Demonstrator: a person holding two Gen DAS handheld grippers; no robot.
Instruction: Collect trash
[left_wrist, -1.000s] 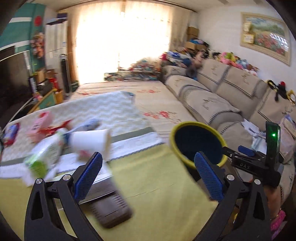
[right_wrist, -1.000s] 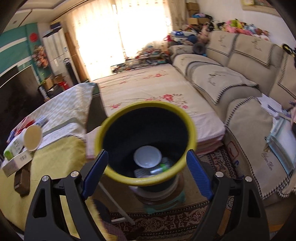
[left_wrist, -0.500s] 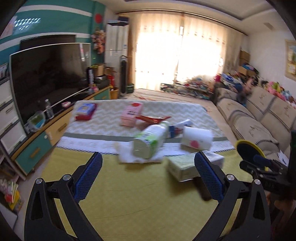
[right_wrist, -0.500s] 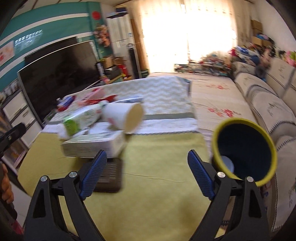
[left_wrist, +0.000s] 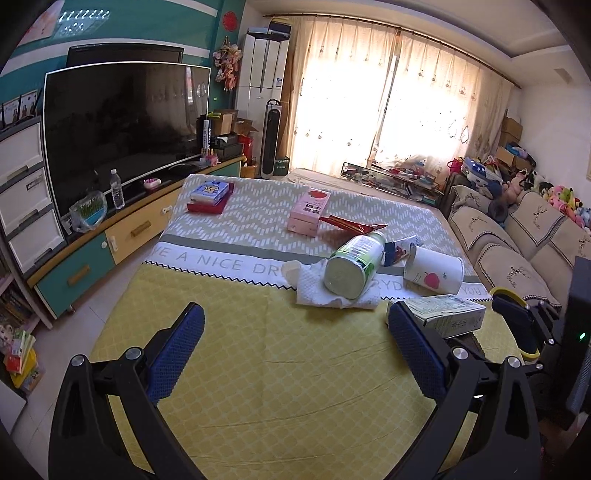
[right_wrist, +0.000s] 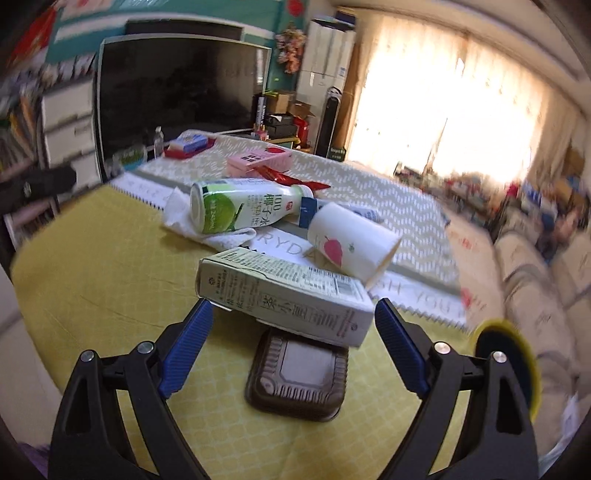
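Note:
Trash lies on the table: a green-and-white bottle (left_wrist: 354, 263) (right_wrist: 243, 210) on its side on a white paper towel (left_wrist: 332, 291), a white paper cup (left_wrist: 432, 271) (right_wrist: 351, 243) on its side, a pale carton box (left_wrist: 445, 314) (right_wrist: 288, 295) and a dark plastic tray (right_wrist: 299, 373) under it. The yellow-rimmed bin (left_wrist: 515, 328) (right_wrist: 506, 365) stands off the table's right side. My left gripper (left_wrist: 295, 354) is open and empty above the yellow cloth. My right gripper (right_wrist: 291, 347) is open, its fingers level with the carton's ends, just short of it.
Farther back on the table are a pink box (left_wrist: 309, 211), a red wrapper (left_wrist: 351, 223) and stacked books (left_wrist: 208, 195). A TV (left_wrist: 122, 129) on a cabinet stands left; a sofa (left_wrist: 517, 236) runs along the right.
Both grippers have swung left from the bin toward the table. The right one has come close to the carton. Both stay open.

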